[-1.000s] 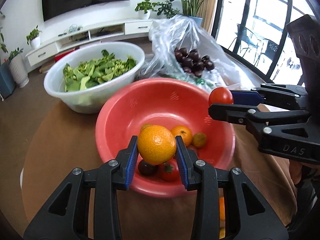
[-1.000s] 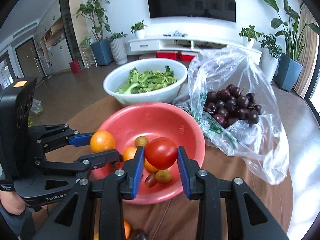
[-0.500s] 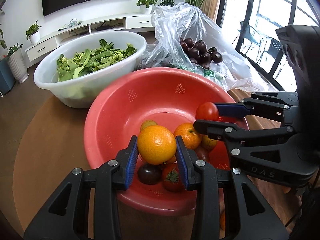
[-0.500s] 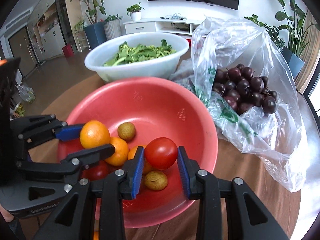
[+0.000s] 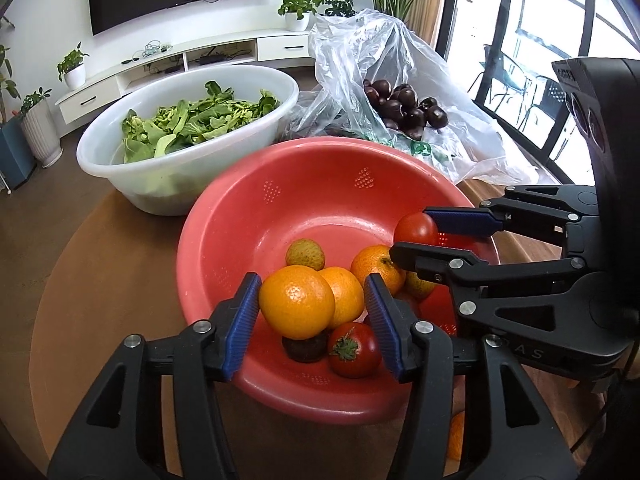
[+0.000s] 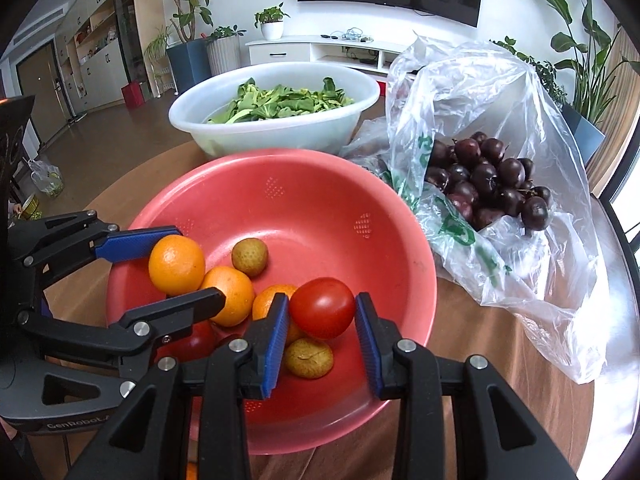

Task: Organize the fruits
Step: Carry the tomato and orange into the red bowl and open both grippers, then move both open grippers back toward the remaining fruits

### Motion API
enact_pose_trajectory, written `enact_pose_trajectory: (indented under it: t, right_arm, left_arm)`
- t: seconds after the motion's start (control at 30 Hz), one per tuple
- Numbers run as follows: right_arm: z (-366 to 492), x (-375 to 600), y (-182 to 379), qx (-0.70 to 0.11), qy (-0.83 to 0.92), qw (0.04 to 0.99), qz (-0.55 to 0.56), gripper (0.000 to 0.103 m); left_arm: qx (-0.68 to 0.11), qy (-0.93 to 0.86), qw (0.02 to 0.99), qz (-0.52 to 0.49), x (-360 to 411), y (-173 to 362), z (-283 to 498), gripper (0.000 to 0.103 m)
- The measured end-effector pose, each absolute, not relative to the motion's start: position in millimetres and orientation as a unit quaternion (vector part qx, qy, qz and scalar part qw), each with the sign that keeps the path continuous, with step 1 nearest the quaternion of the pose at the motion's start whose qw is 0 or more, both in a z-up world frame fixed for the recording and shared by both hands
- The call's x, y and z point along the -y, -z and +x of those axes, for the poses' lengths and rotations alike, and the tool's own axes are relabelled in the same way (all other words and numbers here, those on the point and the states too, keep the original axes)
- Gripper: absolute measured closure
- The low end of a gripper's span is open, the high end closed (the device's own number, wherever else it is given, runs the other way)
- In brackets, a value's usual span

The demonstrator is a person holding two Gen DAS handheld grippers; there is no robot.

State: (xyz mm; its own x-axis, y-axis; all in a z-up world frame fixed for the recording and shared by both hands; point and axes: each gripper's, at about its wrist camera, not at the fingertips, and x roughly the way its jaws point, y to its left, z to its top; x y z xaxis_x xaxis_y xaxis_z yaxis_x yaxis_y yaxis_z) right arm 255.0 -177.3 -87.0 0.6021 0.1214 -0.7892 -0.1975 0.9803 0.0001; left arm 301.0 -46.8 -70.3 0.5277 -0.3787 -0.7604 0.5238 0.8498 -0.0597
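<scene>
Left claw opening, orange between jaws over red bowl.

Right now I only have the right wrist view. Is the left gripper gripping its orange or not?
Observer: Not gripping. In the left wrist view the left gripper has just been opening. The orange leans on one pad, and there is a clear gap between it and the other pad.
Operator: What is under the orange? The gripper blocks that for me.
Observer: It appears to rest on a dark fruit in the red bowl. A stemmed tomato lies right beside that fruit.
</scene>
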Motion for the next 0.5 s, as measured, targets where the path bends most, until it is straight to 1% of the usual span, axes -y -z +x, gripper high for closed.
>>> enact_pose_trajectory:
  t: [0.17, 0.27, 0.33, 0.4, 0.5]
  right_arm:
    - [252, 177, 85, -0.433, -0.09, 0.896, -0.045, 0.06]
    - [247, 179, 80, -0.429, -0.087, 0.898, -0.042, 0.055]
    - [244, 180, 78, -0.427, -0.087, 0.899, -0.04, 0.053]
    - [236, 182, 72, -0.422, -0.09, 0.902, -0.038, 0.049]
    - [226, 183, 67, -0.416, -0.09, 0.904, -0.034, 0.046]
  left_arm:
    - [-0.408, 0.259, 0.871, 0.085, 44, 67, 297, 0.05]
    - [-0.403, 0.258, 0.875, 0.08, 40, 62, 291, 0.041]
    - [-0.395, 0.258, 0.878, 0.08, 38, 56, 283, 0.031]
    - [-0.388, 0.259, 0.881, 0.079, 35, 50, 276, 0.03]
    - [-0.381, 0.26, 0.884, 0.076, 31, 41, 262, 0.029]
